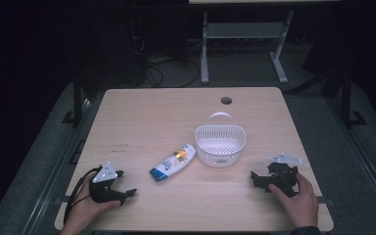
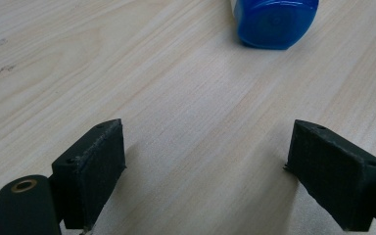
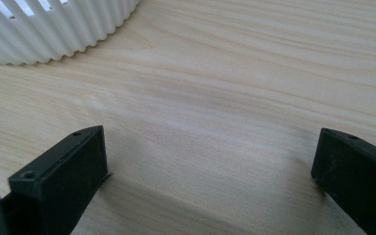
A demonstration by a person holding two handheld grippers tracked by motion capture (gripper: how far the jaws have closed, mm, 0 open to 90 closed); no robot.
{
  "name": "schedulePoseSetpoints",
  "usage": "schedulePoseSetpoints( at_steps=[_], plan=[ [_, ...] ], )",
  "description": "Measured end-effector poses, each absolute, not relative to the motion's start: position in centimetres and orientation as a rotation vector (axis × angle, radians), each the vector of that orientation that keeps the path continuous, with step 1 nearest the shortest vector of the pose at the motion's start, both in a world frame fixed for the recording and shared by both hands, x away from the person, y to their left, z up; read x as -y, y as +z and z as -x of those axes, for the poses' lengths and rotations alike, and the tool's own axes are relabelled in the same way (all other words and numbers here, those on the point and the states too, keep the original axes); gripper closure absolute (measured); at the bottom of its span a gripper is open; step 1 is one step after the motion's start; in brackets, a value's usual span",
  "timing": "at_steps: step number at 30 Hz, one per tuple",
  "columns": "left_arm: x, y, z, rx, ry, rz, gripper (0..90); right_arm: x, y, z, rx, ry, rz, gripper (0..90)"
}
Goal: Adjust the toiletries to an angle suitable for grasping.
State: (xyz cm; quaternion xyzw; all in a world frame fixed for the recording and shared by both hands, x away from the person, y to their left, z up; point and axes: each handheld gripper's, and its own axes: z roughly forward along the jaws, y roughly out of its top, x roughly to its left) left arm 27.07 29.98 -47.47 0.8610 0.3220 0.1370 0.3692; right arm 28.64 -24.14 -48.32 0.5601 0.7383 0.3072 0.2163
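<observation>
A white bottle (image 1: pixel 173 163) with a blue cap lies on its side near the table's middle; its blue cap (image 2: pixel 275 22) faces my left gripper. Just right of the bottle stands a white slotted basket (image 1: pixel 220 143) with a handle, and its ribbed wall (image 3: pixel 54 29) is at the upper left of the right gripper view. My left gripper (image 1: pixel 125 183) rests on the table at the front left, open, jaws wide apart with bare wood between them. At the front right my right gripper (image 1: pixel 255 178) rests on the table, open, holding nothing.
The wooden table (image 1: pixel 142 117) has a round cable hole (image 1: pixel 226 100) near its far edge. Behind it stand a white-legged desk frame (image 1: pixel 245 34) and loose cables (image 1: pixel 161 63) on a dark floor.
</observation>
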Motion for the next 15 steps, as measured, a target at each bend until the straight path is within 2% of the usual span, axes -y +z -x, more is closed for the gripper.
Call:
schedulePoseSetpoints(
  at_steps=[7, 11, 15],
  plan=[
    [-29.98, -47.4, -27.13, -0.828, 0.356, -2.215, 14.0, 24.15, -48.32, -28.64, -2.046, 0.852, -1.551, 0.0],
    [-29.93, -47.22, -27.15, -0.843, 0.361, -2.216, 18.8, 24.15, -48.32, -28.61, -2.044, 0.85, -1.553, 0.0],
    [-29.64, -46.72, -27.32, -0.839, 0.31, -2.224, 23.0, 24.15, -48.32, -28.61, -2.044, 0.85, -1.554, 0.0]
  ],
)
